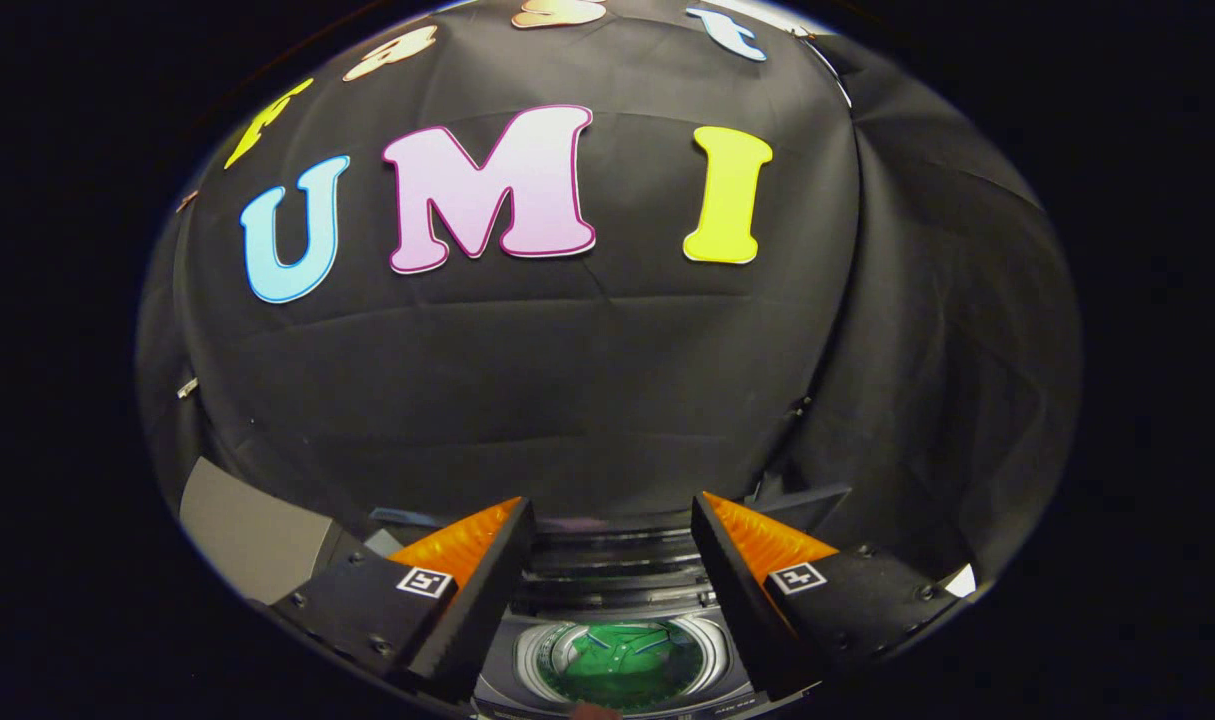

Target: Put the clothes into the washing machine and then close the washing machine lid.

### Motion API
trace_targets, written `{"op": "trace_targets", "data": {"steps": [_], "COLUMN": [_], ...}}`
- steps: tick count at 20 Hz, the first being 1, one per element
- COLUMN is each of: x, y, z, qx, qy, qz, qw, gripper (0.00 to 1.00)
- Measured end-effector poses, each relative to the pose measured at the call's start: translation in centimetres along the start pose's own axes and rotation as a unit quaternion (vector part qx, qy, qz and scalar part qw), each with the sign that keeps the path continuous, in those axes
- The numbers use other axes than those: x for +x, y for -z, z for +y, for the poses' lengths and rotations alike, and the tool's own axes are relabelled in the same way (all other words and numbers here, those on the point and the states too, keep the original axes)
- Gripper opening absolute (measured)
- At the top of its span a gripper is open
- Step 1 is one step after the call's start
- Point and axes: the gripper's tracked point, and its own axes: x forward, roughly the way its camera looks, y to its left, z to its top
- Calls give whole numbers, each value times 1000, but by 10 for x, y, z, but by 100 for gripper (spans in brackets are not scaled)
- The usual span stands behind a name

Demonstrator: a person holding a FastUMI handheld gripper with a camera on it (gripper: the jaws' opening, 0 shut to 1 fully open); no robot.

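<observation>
**Clothes in the drum, lid up**

Your gripper [612,520] hangs above the washing machine [617,600] with its fingers spread wide and gripping nothing. Between them, below, you look into the open drum [539,655], where the green clothes [622,662] lie. The lid [617,550] stands raised behind the drum, against the booth wall.

The washing machine [617,600] is silver-grey, with a pale, shiny metal ring around its round drum opening and darker grey ridged panels behind it. Inside the drum lie bright green clothes [622,660] crossed by a few thin blue lines. The gripper [612,520], its fingers spread apart, carries small square tags printed in black and white. Beyond the left finger stands a plain grey panel [252,535]. The booth's cloth wall [567,380] is black.
</observation>
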Motion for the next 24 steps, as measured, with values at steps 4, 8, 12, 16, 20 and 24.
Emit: {"op": "trace_targets", "data": {"steps": [4, 8, 12, 16, 20, 24], "x": [37, 76, 82, 74, 55, 43], "y": [4, 23, 37, 38, 45, 52], "z": [-3, -8, -9, -7, -13, -11], "qx": [3, -10, -9, -11, -7, -12], "qy": [5, 17, 7, -1, -1, -4], "qz": [23, 58, 75, 78, 52, 53], "qw": [1000, 998, 997, 997, 999, 999], "gripper": [99, 99, 99, 99, 100, 100]}}
